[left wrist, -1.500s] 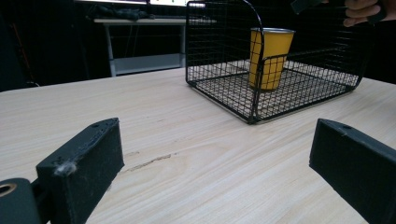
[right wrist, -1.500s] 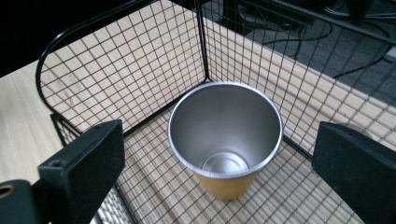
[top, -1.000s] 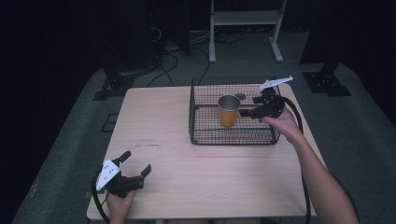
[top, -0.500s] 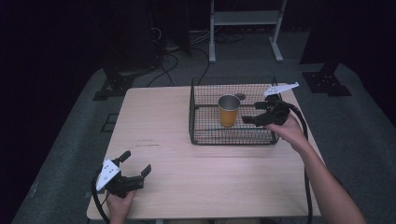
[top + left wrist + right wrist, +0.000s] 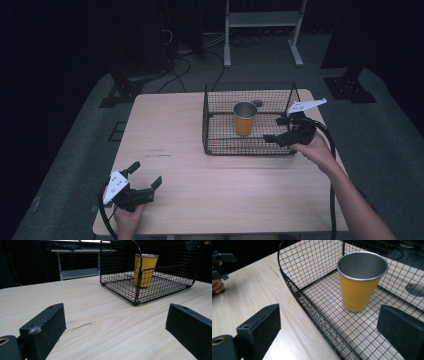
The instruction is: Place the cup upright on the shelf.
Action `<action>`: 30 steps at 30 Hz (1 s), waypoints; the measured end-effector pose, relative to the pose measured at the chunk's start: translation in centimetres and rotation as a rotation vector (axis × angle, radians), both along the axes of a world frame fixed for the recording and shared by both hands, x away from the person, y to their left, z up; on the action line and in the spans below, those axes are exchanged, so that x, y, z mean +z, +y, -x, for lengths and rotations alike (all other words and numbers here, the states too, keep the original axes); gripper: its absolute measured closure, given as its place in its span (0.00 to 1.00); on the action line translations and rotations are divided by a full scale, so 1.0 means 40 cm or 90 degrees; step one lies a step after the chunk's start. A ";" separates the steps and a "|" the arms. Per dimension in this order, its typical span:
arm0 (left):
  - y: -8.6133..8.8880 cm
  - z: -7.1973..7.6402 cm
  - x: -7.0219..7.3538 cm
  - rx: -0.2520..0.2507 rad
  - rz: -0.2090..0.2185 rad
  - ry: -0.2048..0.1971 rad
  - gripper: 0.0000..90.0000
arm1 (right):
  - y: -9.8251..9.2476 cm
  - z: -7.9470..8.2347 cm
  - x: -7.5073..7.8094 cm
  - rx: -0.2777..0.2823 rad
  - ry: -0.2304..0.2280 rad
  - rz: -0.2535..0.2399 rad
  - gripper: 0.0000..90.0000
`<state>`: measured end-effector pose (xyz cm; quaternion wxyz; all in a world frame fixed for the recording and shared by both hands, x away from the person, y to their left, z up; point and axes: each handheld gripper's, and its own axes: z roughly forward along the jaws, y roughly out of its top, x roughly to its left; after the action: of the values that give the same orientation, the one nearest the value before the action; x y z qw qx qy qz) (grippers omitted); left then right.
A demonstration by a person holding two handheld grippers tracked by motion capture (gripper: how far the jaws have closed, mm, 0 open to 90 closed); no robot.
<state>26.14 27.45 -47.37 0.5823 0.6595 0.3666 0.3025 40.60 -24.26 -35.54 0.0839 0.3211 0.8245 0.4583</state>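
Observation:
A yellow metal cup (image 5: 245,119) (image 5: 145,270) (image 5: 361,282) stands upright and empty inside a black wire basket (image 5: 206,125) (image 5: 120,265) (image 5: 312,262) on the right half of the wooden table. My right gripper (image 5: 275,130) (image 5: 330,315) is open at the basket's near right corner, jaws pointing at the cup from a short distance, holding nothing. Far off at the table's front left corner, my left gripper (image 5: 146,173) (image 5: 117,312) rests low over the wood, open and empty, facing the basket.
A small dark round thing (image 5: 257,104) (image 5: 414,288) lies by the basket's far side. The table (image 5: 170,130) is bare wood left of the basket. Beyond it on the floor are a white rack (image 5: 262,20), cables and black stand feet (image 5: 347,87).
My right gripper has drawn back from over the basket, toward the near right, away from the cup. The cup, basket and left gripper have stayed put.

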 end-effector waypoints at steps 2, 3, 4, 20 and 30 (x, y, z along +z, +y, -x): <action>0.000 0.000 0.000 0.000 -0.001 0.000 0.02 | -0.005 0.013 -0.008 0.002 0.005 -0.001 0.05; 0.000 0.000 0.000 0.000 -0.001 0.000 0.02 | -0.005 0.013 -0.008 0.002 0.005 -0.001 0.05; 0.000 0.000 0.000 0.000 -0.001 0.000 0.02 | -0.007 0.020 -0.013 0.004 0.004 0.000 0.05; -0.001 0.001 0.000 0.001 -0.002 -0.001 0.02 | -0.030 0.079 -0.058 0.008 0.015 -0.007 0.05; -0.001 0.001 0.000 0.001 -0.004 -0.001 0.02 | -0.045 0.110 -0.082 0.004 0.014 -0.007 0.06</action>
<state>26.11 27.41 -47.37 0.5804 0.6607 0.3659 0.3043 36.20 -26.06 -38.81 0.0713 0.3239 0.8238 0.4598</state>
